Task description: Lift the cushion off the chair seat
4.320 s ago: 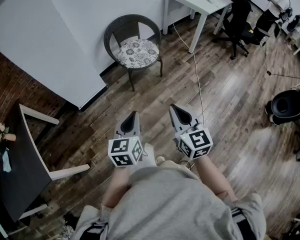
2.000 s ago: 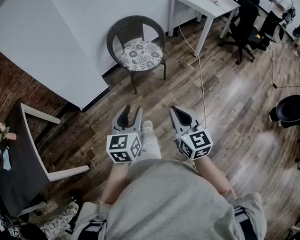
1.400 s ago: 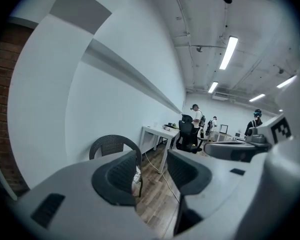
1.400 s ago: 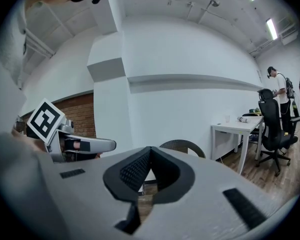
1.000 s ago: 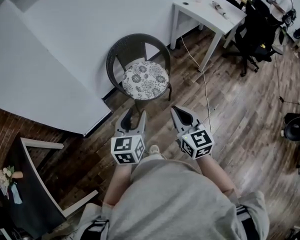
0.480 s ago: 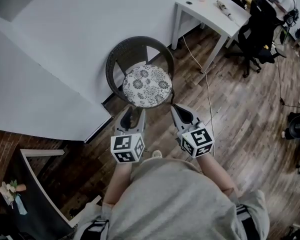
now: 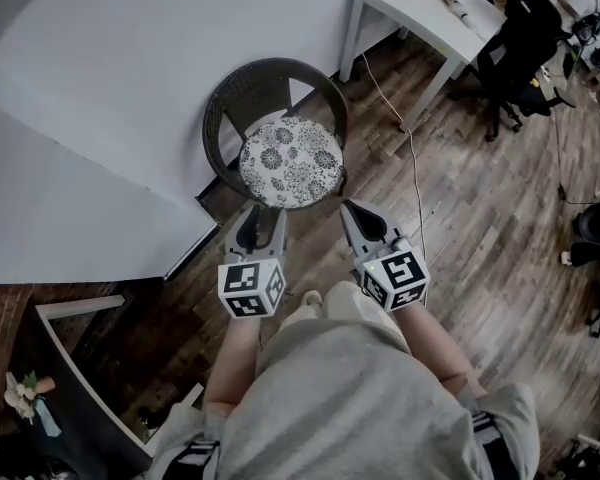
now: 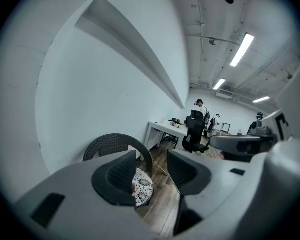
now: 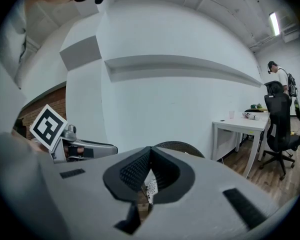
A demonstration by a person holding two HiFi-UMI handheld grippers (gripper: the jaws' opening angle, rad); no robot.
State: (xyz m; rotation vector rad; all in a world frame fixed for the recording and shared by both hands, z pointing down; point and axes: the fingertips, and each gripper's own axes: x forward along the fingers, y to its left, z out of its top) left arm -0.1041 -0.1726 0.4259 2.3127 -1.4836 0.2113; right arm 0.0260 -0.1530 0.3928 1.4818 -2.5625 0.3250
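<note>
head view: finds the round floral cushion (image 7: 291, 162) lying flat on the seat of the wicker armchair (image 7: 230, 98), against the white wall. lies straight ahead of both tongs, its front edge near the tips, touching neither. being round, offers no long axis to favour. left tongs (image 7: 261, 216) spread open and empty; right tongs (image 7: 347, 208) pinched closed and empty too. about equally near, one toward each side of the near rim.

left gripper view: shows the cushion (image 8: 143, 186) through the gap of the parted tongs, ahead and lower, well beyond the pads.

right gripper view: gives only a sliver of cushion (image 9: 151, 188) past the closed tips. probably calls for opening the right tongs, then reaching forward and down.
</note>
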